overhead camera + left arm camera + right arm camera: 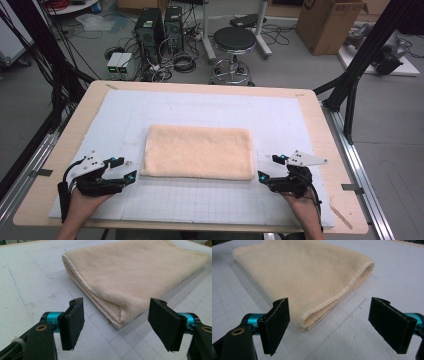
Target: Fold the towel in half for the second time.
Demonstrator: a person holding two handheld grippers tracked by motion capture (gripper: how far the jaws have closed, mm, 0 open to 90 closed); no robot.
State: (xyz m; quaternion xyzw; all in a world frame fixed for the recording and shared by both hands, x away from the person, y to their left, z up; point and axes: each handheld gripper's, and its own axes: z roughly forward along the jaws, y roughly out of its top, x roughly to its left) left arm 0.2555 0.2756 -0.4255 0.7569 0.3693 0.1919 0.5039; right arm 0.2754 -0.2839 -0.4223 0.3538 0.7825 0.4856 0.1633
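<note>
A folded cream towel point(198, 151) lies flat in the middle of the white gridded mat point(200, 200). My left gripper point(125, 169) stands open just off the towel's near left corner, its jaws wide apart. In the left gripper view the left gripper point(117, 327) faces that corner of the towel point(130, 272), where several folded layers show. My right gripper point(269, 168) stands open beside the near right corner. In the right gripper view the right gripper point(329, 325) frames the towel point(304, 272) corner. Neither gripper touches the cloth.
The mat covers a wooden table point(320, 125). Beyond the far edge stand a black stool point(234, 42), computer towers point(157, 30), cables and a cardboard box point(330, 22). Black frame legs point(365, 55) rise at both sides.
</note>
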